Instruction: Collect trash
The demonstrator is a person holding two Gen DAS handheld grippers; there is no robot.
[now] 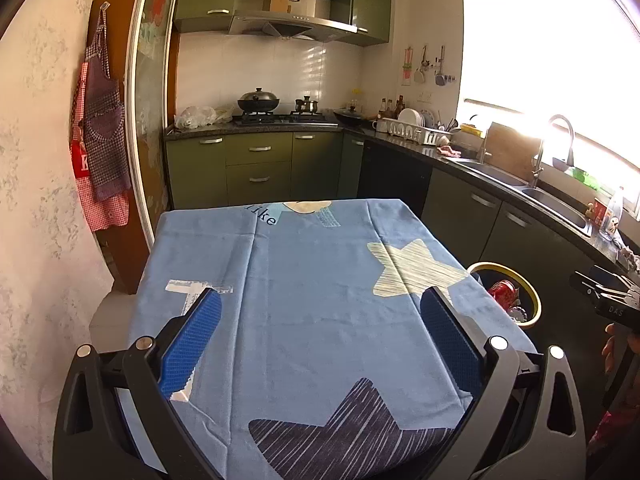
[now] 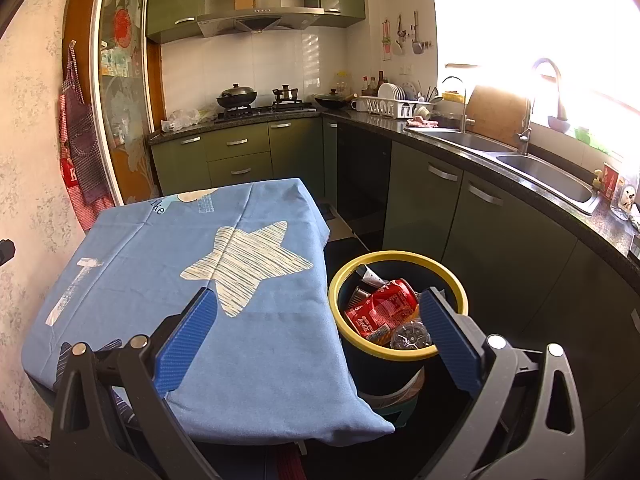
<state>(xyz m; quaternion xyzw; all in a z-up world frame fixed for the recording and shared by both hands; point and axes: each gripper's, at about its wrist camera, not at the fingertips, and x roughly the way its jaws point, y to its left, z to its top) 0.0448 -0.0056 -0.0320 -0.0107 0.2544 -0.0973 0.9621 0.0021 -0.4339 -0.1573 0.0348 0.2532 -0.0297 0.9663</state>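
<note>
A dark bin with a yellow rim (image 2: 400,356) stands on the floor right of the table; a red soda can (image 2: 380,306), a clear bottle (image 2: 412,336) and other wrappers lie inside it. In the left wrist view the bin (image 1: 534,312) shows past the table's right edge. My left gripper (image 1: 322,306) hangs open over the blue star-print tablecloth (image 1: 312,280), holding nothing. My right gripper (image 2: 318,308) is open too, straddling the table's right edge and the bin's near rim, empty. The right gripper's body (image 1: 608,296) shows at the left wrist view's right edge.
The blue tablecloth (image 2: 168,256) bears no loose objects. Green cabinets and a dark counter (image 2: 500,176) with a double sink (image 2: 548,176) run along the right. A stove with pots (image 2: 248,106) stands at the back. Aprons (image 1: 100,128) hang on the left wall.
</note>
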